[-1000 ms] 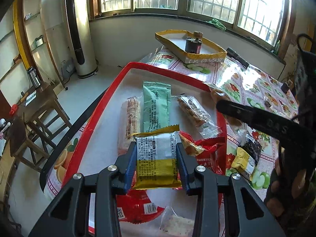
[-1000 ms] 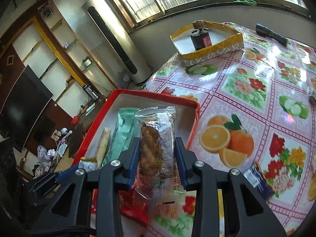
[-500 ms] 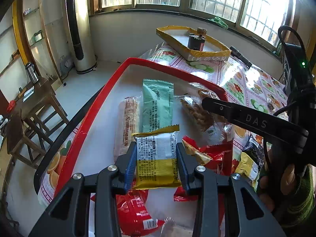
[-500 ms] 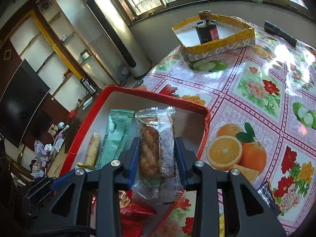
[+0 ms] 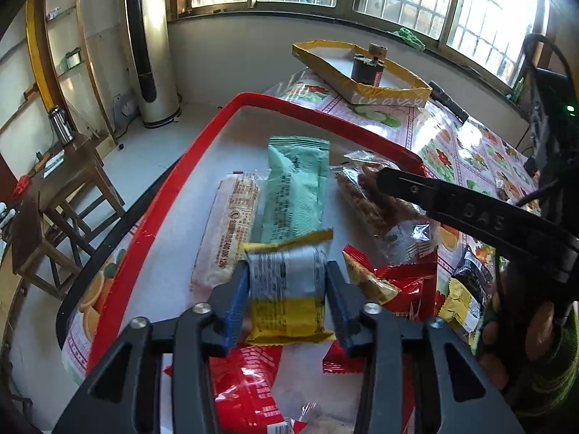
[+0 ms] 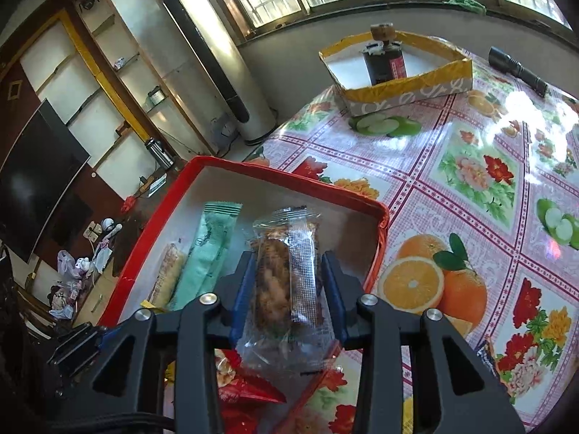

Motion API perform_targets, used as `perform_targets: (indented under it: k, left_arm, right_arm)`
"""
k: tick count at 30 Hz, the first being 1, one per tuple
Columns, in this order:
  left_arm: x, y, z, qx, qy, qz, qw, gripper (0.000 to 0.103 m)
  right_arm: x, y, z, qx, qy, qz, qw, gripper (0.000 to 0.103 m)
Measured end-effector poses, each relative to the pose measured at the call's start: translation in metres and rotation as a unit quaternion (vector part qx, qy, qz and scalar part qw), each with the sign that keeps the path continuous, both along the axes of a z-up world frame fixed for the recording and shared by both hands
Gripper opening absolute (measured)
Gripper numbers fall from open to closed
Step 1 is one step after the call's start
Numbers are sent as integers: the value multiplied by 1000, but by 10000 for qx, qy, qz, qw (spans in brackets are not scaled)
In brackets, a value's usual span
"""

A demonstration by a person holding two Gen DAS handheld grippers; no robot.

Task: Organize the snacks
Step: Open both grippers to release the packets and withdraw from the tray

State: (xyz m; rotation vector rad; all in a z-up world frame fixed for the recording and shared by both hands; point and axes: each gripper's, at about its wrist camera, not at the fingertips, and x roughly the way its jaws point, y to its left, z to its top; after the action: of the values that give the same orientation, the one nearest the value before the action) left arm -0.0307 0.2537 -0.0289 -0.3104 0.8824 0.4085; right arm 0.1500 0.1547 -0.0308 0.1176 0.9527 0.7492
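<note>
I was at placing step. Left gripper [image 5: 287,289] jaws just opened, yellow-white packet [image 5: 286,289] loose between them over red tray [image 5: 202,144]. Right gripper [image 6: 286,285] easing apart around clear biscuit packet [image 6: 286,282], ahead green packet [image 6: 208,249]. Next I judged: open fully, withdraw.

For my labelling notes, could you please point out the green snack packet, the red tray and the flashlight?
green snack packet [image 5: 295,188], left wrist view, middle of its wrapper.
red tray [image 5: 202,152], left wrist view, left rim.
flashlight [image 6: 517,68], right wrist view, its barrel.
</note>
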Motion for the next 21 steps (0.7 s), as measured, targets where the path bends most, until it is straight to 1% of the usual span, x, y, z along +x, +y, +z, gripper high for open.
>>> perform_targets:
  k: [2, 5, 8, 10, 13, 15, 19, 20, 21]
  left_arm:
    - [-3, -3, 3, 90, -72, 11, 9999, 57]
    - [-8, -9, 7, 145, -212, -31, 9997, 58]
    - [-14, -19, 12, 307, -378, -91, 9988, 59]
    - [-19, -32, 16, 517, -552, -176, 9970, 59]
    - [-25, -50, 23, 748, -865, -307, 9930, 59]
    - [-30, -63, 30, 867, -1151, -437, 9886, 59]
    - [-40, -89, 43, 1141, -1745, -659, 9758, 61]
    - [-42, -96, 46, 1193, -1877, -716, 9723, 64]
    - [-44, -102, 49, 1229, -1994, -794, 9689, 69]
  right_arm:
    - [-3, -3, 4, 15, -54, -1, 10000, 42]
    - [-10, -12, 10, 92, -132, 28, 9999, 42]
    - [-25, -29, 17, 170, -306, 52, 9994, 42]
    - [-36, -40, 22, 216, -515, 83, 9984, 43]
    - [-60, -64, 29, 114, -984, 38, 9951, 49]
    - [-74, -78, 31, 24, -1284, -8, 9917, 53]
    - [-108, -114, 42, -348, -1904, -330, 9805, 60]
    - [-113, -121, 44, -382, -2004, -398, 9782, 65]
    - [-122, -131, 47, -454, -2163, -524, 9739, 67]
